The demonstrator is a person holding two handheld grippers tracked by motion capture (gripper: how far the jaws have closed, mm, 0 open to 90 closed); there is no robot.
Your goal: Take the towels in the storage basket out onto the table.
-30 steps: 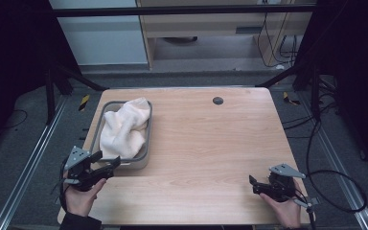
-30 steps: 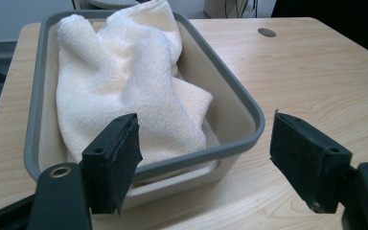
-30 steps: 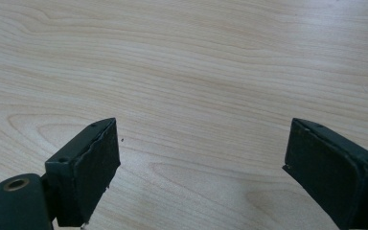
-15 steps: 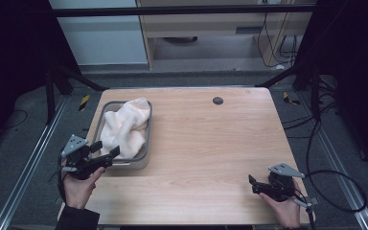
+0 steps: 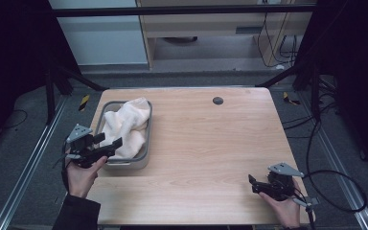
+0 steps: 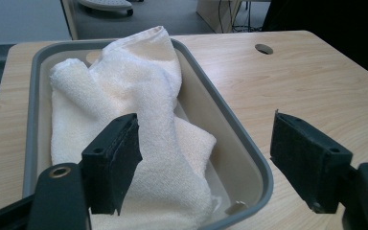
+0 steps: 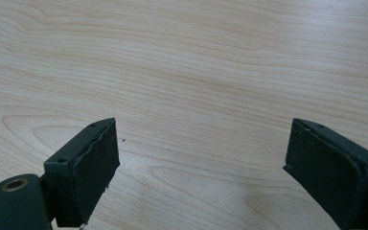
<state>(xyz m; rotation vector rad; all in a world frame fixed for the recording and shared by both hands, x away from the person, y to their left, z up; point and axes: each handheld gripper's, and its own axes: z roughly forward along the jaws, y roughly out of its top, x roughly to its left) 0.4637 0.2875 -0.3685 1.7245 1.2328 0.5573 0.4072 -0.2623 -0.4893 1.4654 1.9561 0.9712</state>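
Hovering over towel (image 6: 139, 115) — left gripper (image 6: 206, 167), agape

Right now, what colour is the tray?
Grey rim, paler inside; the tray shows best in the left gripper view.

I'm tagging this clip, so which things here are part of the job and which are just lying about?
Likely in the job:
left gripper, open at the tray
white towel
grey tray

Lying about:
right gripper, open over bare table
table's cable hole
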